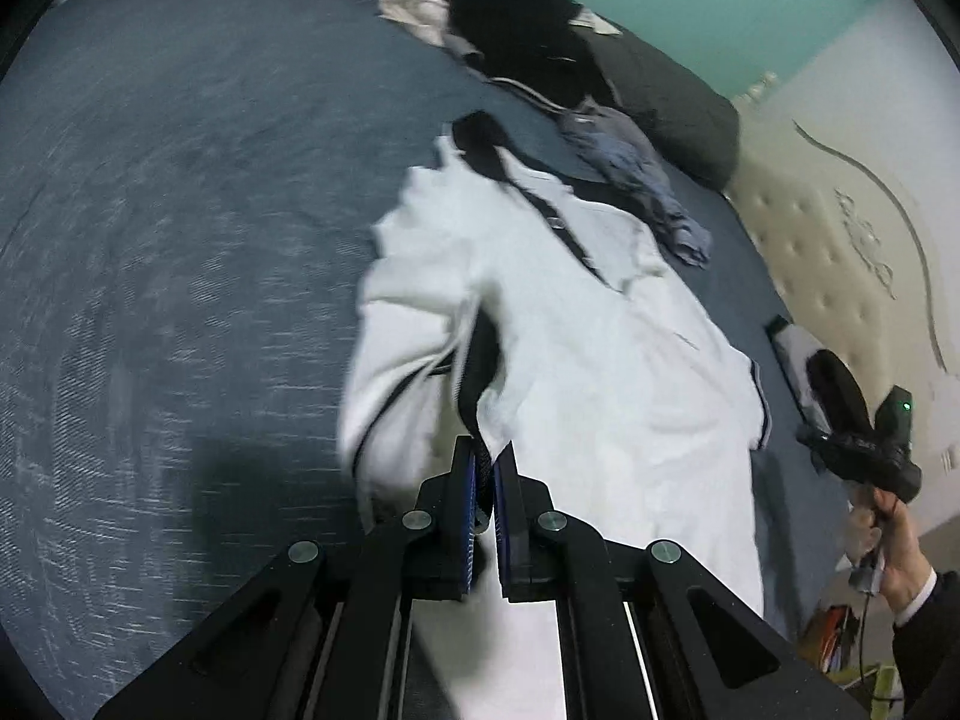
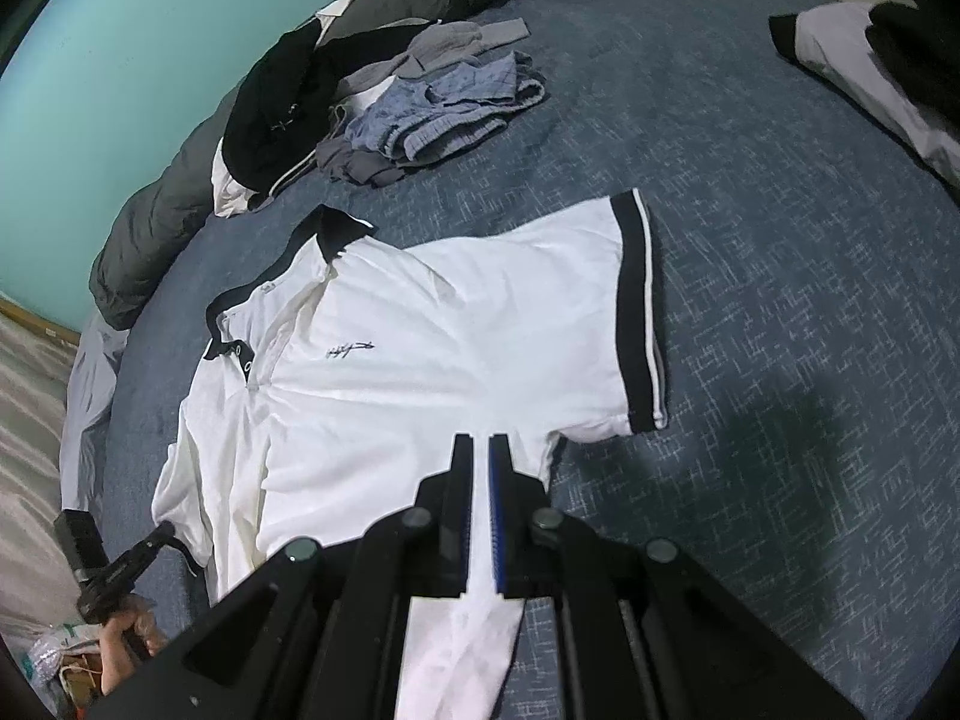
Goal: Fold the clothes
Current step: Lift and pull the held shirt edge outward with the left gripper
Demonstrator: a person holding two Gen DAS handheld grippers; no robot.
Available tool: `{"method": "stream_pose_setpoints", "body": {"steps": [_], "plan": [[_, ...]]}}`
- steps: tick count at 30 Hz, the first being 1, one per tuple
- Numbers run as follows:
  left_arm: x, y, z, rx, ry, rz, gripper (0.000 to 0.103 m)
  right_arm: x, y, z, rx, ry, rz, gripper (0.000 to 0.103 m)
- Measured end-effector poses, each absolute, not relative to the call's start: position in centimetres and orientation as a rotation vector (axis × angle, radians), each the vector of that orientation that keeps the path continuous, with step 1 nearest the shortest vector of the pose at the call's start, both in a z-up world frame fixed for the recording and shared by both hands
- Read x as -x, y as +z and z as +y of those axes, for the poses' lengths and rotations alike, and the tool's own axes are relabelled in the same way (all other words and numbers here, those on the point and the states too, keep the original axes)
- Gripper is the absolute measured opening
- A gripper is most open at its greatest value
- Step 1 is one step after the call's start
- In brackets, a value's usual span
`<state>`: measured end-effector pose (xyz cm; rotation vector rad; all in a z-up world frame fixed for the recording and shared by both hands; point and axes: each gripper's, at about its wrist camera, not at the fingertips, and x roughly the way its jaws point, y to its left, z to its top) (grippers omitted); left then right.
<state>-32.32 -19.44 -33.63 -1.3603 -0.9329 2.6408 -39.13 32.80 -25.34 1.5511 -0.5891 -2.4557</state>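
A white polo shirt (image 2: 420, 360) with a black collar (image 2: 336, 228) and black sleeve bands (image 2: 636, 312) lies front up on the blue bed cover (image 2: 780, 360). My right gripper (image 2: 480, 444) is shut on the shirt's side just below the right-hand sleeve, and white cloth runs between its fingers. My left gripper (image 1: 486, 453) is shut on the shirt (image 1: 600, 360) at the other sleeve, with black band and white cloth pinched between the blue pads and lifted in a loose fold. Each view shows the other gripper at its edge, held by a hand: the left gripper (image 2: 162, 534) and the right gripper (image 1: 840, 396).
A pile of clothes lies at the far side of the bed: a black garment (image 2: 276, 108), blue shorts (image 2: 444, 114) and grey pieces. A dark grey duvet (image 1: 678, 114) runs along the teal wall. A grey and black garment (image 2: 870, 60) lies near the cream headboard (image 1: 840, 252).
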Motion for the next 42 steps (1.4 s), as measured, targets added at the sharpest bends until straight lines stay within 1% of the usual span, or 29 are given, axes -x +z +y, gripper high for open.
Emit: {"method": "stream_pose_setpoints", "body": {"steps": [4, 6, 7, 8, 9, 10, 13, 15, 22, 29, 30, 32, 35, 40, 42], "plan": [[31.7, -33.5, -19.8, 1.350, 2.600, -0.917, 0.007, 39.2, -25.7, 32.8, -1.558, -2.453, -0.605, 0.004], [31.4, -32.9, -19.6, 1.334, 2.594, -0.900, 0.009, 39.2, -26.0, 32.7, -1.563, -2.446, -0.613, 0.004], [31.3, -32.7, -19.6, 1.317, 2.595, -0.904, 0.015, 39.1, -26.2, 32.6, -1.565, -2.442, -0.614, 0.004], [31.0, -32.4, -19.9, 1.297, 2.607, -0.911, 0.025, 39.1, -26.3, 32.5, -1.567, -2.437, -0.616, 0.004], [30.8, -32.2, -20.3, 1.280, 2.620, -0.924, 0.030, 39.1, -26.3, 32.4, -1.569, -2.435, -0.611, 0.004], [30.5, -31.9, -20.9, 1.257, 2.635, -0.949, 0.038, 39.1, -26.3, 32.3, -1.569, -2.433, -0.606, 0.004], [29.9, -31.3, -22.3, 1.216, 2.678, -1.011, 0.039, 39.1, -26.3, 32.4, -1.568, -2.433, -0.603, 0.004], [30.2, -31.4, -23.0, 1.224, 2.692, -1.018, 0.039, 39.2, -26.2, 32.5, -1.564, -2.438, -0.608, 0.004], [31.7, -32.8, -21.4, 1.345, 2.702, -0.853, 0.039, 39.2, -26.1, 32.4, -1.561, -2.432, -0.610, 0.004], [33.3, -34.1, -19.9, 1.418, 2.702, -0.750, 0.037, 39.2, -26.1, 32.5, -1.563, -2.428, -0.613, 0.004], [33.4, -34.3, -19.9, 1.428, 2.711, -0.733, 0.034, 39.2, -26.2, 32.5, -1.563, -2.428, -0.614, 0.004], [33.4, -34.5, -19.9, 1.435, 2.714, -0.725, 0.010, 39.2, -26.2, 32.6, -1.563, -2.428, -0.615, 0.004], [33.1, -34.3, -20.3, 1.414, 2.727, -0.728, 0.003, 39.2, -26.2, 32.7, -1.565, -2.427, -0.617, 0.004], [31.4, -33.0, -22.3, 1.351, 2.780, -0.771, 0.002, 39.1, -26.4, 32.8, -1.567, -2.424, -0.626, 0.004], [30.0, -32.5, -24.0, 1.311, 2.809, -0.843, 0.001, 39.1, -26.5, 32.7, -1.567, -2.422, -0.626, 0.004]]}}
